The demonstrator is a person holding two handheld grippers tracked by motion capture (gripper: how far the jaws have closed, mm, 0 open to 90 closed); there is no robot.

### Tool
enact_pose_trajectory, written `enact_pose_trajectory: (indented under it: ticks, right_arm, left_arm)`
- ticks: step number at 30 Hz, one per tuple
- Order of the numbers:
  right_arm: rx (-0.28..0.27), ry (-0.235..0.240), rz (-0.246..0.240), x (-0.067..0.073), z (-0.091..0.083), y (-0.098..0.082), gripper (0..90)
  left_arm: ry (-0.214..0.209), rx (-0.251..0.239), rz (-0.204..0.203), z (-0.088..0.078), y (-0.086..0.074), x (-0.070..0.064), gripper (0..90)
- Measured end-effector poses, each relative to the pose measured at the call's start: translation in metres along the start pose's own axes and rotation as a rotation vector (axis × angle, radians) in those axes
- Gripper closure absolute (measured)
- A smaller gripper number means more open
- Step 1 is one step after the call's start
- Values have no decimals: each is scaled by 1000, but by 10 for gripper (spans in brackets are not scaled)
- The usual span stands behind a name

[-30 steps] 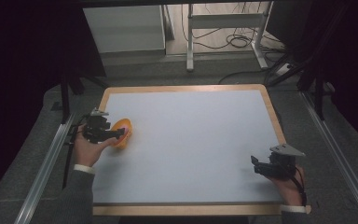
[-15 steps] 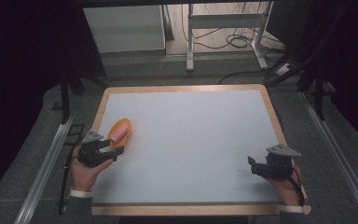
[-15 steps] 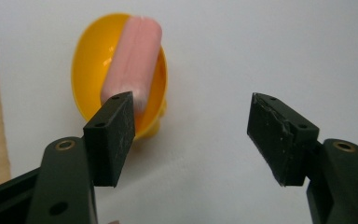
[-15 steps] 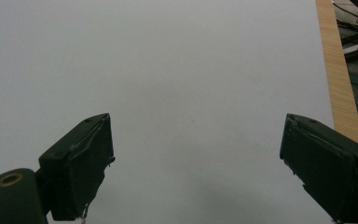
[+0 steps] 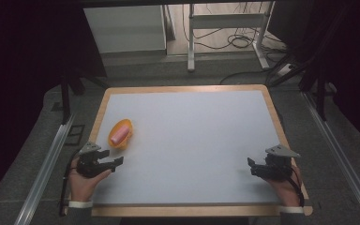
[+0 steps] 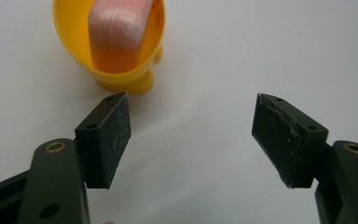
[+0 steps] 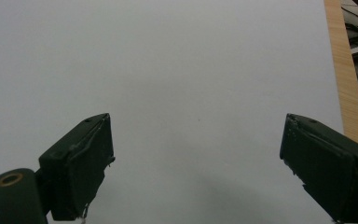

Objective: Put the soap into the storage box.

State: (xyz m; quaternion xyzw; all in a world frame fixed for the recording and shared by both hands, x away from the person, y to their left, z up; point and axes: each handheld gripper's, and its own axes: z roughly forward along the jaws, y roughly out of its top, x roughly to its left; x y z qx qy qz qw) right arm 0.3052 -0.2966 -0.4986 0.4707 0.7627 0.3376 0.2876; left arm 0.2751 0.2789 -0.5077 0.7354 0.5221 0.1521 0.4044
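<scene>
High view: yellow bowl with pink block inside, near table's left edge; left gripper just below it, right gripper far across, near right edge.

Left gripper view: jaws wide apart, empty, bowl just beyond.

Right gripper view: jaws apart, bare tabletop between.
</scene>
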Motion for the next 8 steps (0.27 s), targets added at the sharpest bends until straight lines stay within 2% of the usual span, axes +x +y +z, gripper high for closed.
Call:
enact_pose_trajectory:
  ticks: [8]
  right_arm:
    - [-1,0,-5,1,1,0,94]
  left_arm:
    - [7,3,-9,-1,0,4,277]
